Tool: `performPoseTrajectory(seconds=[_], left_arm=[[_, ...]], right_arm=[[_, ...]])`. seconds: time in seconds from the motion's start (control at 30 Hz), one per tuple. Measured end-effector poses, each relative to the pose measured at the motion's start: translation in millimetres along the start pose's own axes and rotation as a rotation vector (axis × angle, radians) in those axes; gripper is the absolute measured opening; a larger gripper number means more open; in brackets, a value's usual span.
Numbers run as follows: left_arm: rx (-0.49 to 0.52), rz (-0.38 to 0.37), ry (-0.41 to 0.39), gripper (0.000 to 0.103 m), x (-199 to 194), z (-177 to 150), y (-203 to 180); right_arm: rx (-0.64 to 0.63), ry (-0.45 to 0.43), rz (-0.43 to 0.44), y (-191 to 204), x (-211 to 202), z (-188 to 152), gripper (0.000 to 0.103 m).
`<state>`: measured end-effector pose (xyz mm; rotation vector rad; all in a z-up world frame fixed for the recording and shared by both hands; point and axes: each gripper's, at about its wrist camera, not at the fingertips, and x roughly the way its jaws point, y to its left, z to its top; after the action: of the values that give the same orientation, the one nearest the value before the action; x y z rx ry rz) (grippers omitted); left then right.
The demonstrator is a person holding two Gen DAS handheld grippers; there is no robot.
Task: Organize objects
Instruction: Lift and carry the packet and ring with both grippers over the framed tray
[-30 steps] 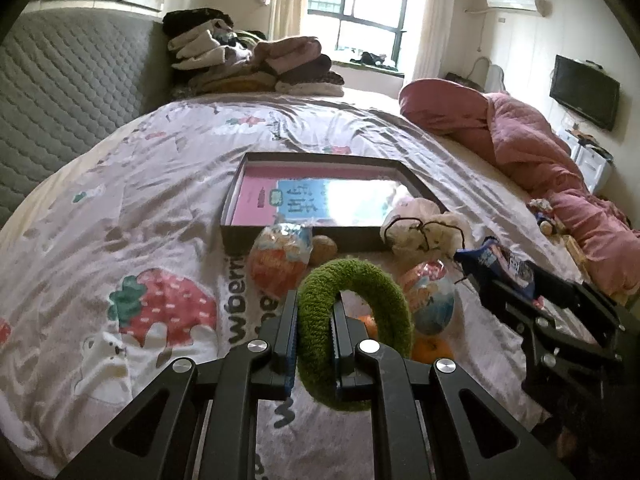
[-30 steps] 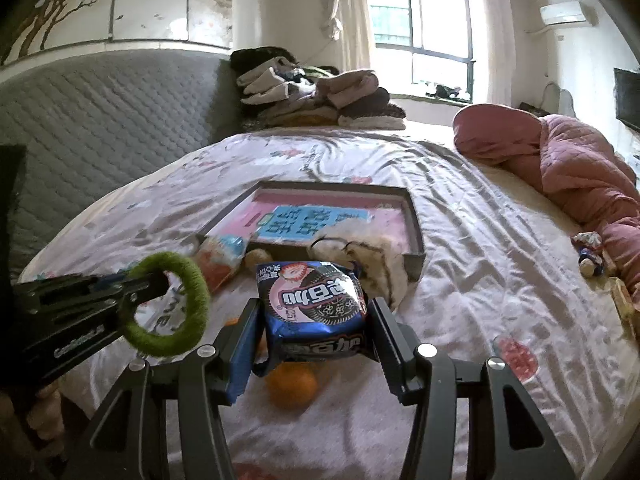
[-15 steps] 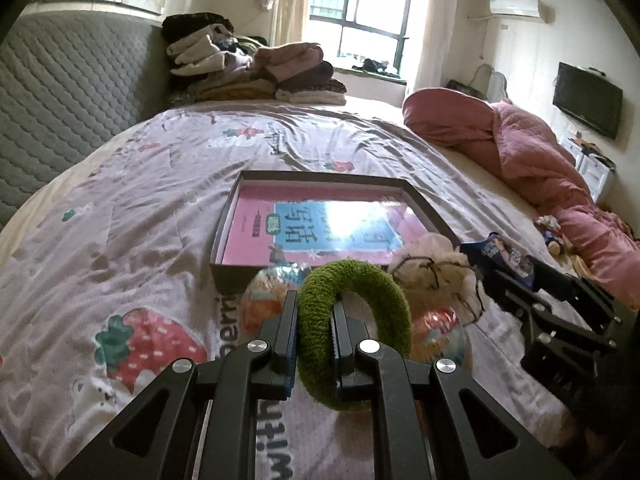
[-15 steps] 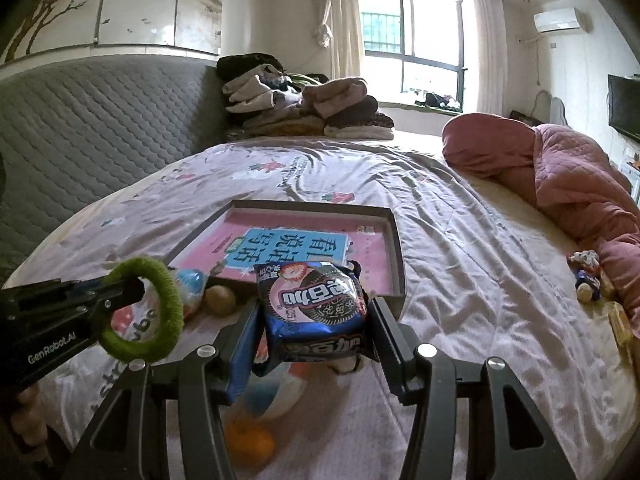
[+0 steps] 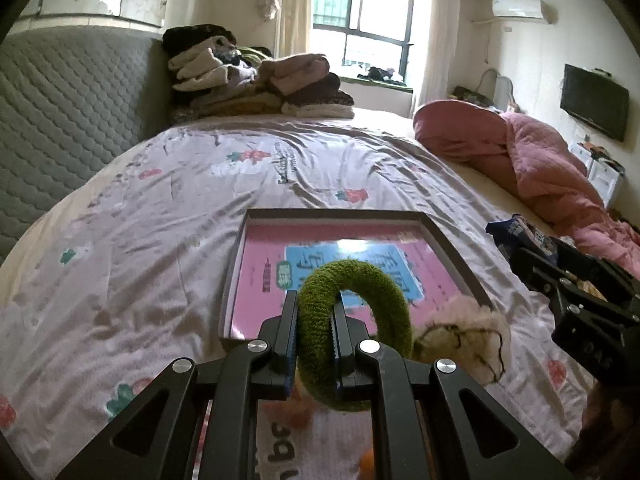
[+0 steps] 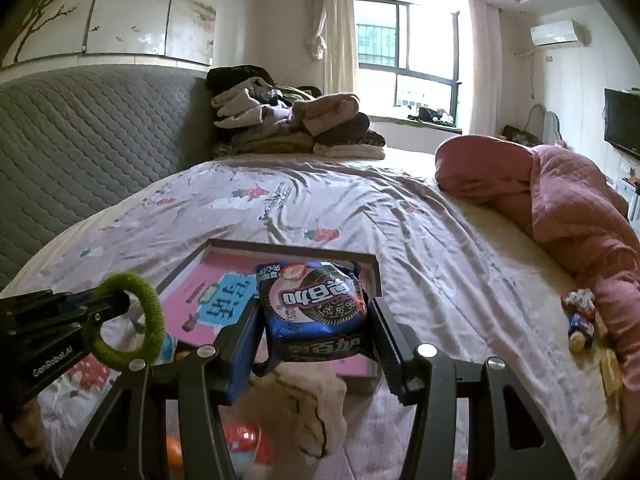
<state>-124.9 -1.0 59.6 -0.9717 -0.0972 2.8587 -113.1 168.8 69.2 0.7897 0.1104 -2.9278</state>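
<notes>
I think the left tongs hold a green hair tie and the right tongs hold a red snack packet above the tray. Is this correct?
Not quite: the snack packet is blue, not red, as the right wrist view shows. The rest holds: left tongs grip the green hair tie, right tongs hold the packet above the tray.

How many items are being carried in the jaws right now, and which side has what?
2. The fuzzy green hair ring is pinched in the left gripper; the blue cookie packet is clamped in the right gripper. Both hang above the dark-framed shallow box.
</notes>
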Motion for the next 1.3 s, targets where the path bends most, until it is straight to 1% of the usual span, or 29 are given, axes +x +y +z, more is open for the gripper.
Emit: performPoseTrajectory(seconds=[0.2,0.33,0.47,0.67,0.9,1.07,1.3], left_arm=[[-0.013,0.011,0.002,0.013,15.8,21.8,8.0],[-0.014,0.021,0.001,0.013,26.0,32.7,12.6],[0.001,0.034,0.008,0.013,38.3,36.9,13.7],[0.007,0.044,0.046,0.013,65.6,34.0,17.2],[-0.005,0.066,0.13,0.013,105.3,24.2,30.1],[-0.006,0.073,0.164,0.013,121.7,17.6,34.1],[0.016,0.071,0.196,0.013,132.5,9.1,28.8]], right_arm=[[-0.018,-0.002,-0.012,0.4,17.8,17.2,0.054],[-0.027,0.028,-0.02,0.9,36.4,19.1,0.054],[-0.04,0.053,-0.012,1.8,50.3,19.4,0.054],[-0.041,0.096,-0.018,0.0,73.7,15.3,0.054],[-0.039,0.17,-0.033,-5.7,106.7,3.3,0.054],[-0.028,0.228,-0.025,-9.7,125.7,-7.1,0.054],[-0.011,0.298,-0.012,-13.7,142.9,-22.5,0.054]])
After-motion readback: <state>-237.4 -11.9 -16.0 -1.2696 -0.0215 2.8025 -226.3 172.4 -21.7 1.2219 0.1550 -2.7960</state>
